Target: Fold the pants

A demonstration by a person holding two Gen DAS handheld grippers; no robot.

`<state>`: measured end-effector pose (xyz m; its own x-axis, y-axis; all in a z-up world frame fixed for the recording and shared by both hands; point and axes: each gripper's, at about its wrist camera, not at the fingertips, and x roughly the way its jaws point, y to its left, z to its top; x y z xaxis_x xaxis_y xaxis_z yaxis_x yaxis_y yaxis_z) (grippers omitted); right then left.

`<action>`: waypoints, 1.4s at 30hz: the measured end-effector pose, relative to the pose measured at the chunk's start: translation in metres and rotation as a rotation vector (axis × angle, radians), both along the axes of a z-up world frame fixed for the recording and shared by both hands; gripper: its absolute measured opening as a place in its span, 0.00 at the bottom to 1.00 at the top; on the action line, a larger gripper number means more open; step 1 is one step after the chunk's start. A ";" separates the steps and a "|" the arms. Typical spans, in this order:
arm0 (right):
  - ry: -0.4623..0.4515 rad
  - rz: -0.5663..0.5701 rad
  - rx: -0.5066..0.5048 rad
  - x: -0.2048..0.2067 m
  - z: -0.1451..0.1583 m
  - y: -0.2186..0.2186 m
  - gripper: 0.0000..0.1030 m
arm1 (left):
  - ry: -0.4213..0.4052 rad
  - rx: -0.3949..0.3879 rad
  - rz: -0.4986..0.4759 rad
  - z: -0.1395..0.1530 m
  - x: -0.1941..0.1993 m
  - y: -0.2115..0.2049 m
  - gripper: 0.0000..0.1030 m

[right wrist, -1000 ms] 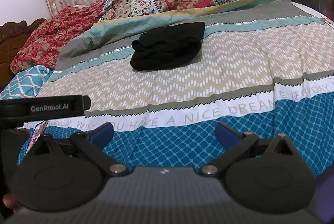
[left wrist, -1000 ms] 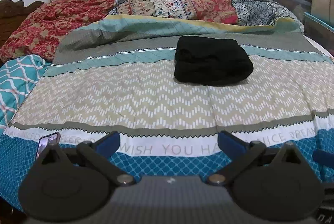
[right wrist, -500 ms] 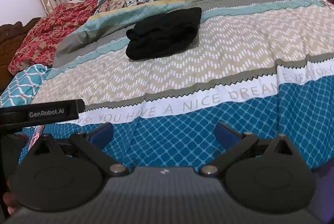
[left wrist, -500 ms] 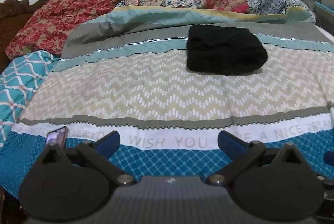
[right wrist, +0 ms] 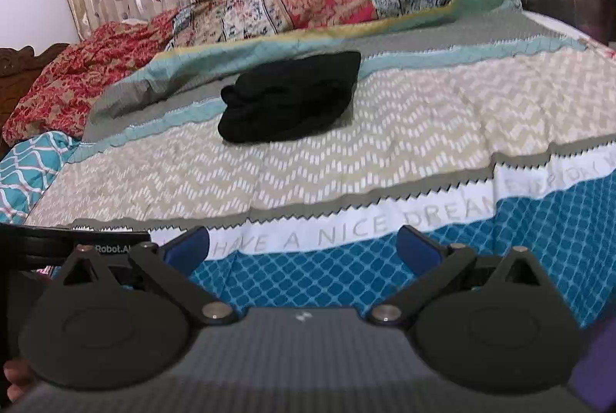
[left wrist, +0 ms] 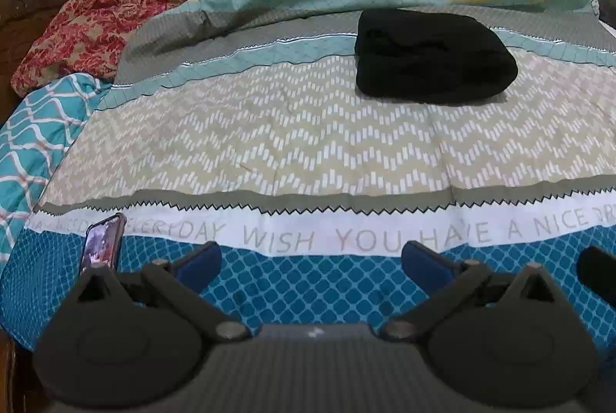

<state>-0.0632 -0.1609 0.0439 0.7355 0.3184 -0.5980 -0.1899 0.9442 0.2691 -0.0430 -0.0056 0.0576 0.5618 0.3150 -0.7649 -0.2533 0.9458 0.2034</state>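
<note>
Pants [left wrist: 433,57] folded, long axis across the bed [left wrist: 308,143]; both grippers' fingers spread, empty

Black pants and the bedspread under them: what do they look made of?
Black pants: soft matte cloth, possibly knit or fleece; rounded bulky folds, no sheen, weave too dark to tell.
Bedspread: printed woven fabric, likely cotton or polyester, lightly padded; quilting lines show on the teal band, puffed wrinkles, flat printed chevrons and lettering.
</note>
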 end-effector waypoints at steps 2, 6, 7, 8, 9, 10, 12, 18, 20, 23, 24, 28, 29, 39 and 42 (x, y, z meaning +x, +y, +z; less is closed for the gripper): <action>0.014 -0.001 0.002 0.002 -0.003 0.000 1.00 | 0.004 0.009 0.006 -0.001 0.001 0.000 1.00; 0.024 -0.008 0.005 0.003 -0.005 0.002 1.00 | 0.014 0.023 0.031 -0.004 0.003 0.005 1.00; 0.028 -0.007 0.006 0.004 -0.006 0.002 1.00 | 0.018 0.024 0.033 -0.005 0.004 0.006 1.00; 0.032 -0.006 0.006 0.005 -0.006 0.002 1.00 | 0.022 0.026 0.036 -0.006 0.004 0.007 1.00; 0.036 -0.006 0.007 0.005 -0.007 0.003 1.00 | 0.026 0.029 0.038 -0.007 0.005 0.008 1.00; 0.040 -0.005 0.008 0.005 -0.008 0.003 1.00 | 0.030 0.032 0.040 -0.008 0.005 0.009 1.00; 0.048 -0.004 0.009 0.007 -0.009 0.003 1.00 | 0.040 0.032 0.045 -0.011 0.006 0.010 1.00; 0.058 -0.005 0.010 0.009 -0.011 0.004 1.00 | 0.072 0.012 0.044 -0.017 0.008 0.012 1.00; 0.061 -0.005 0.011 0.010 -0.011 0.004 1.00 | 0.077 0.003 0.044 -0.017 0.007 0.012 1.00; 0.068 -0.005 0.013 0.011 -0.012 0.005 1.00 | 0.076 0.006 0.042 -0.016 0.007 0.011 1.00; 0.068 -0.005 0.013 0.011 -0.012 0.005 1.00 | 0.073 0.007 0.042 -0.016 0.007 0.012 1.00; 0.060 -0.007 0.010 0.010 -0.010 0.005 1.00 | 0.061 0.009 0.044 -0.012 0.007 0.012 1.00; 0.058 -0.008 0.011 0.010 -0.010 0.004 1.00 | 0.058 0.013 0.043 -0.012 0.007 0.012 1.00; 0.055 -0.001 0.009 0.011 -0.008 0.006 1.00 | 0.032 0.047 0.016 -0.004 0.004 0.009 1.00; 0.054 -0.002 0.009 0.011 -0.008 0.006 1.00 | 0.039 0.039 0.015 -0.005 0.005 0.011 1.00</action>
<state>-0.0524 -0.1546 0.0354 0.7030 0.3229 -0.6337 -0.1732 0.9419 0.2878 -0.0378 0.0053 0.0526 0.5265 0.3533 -0.7733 -0.2583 0.9330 0.2504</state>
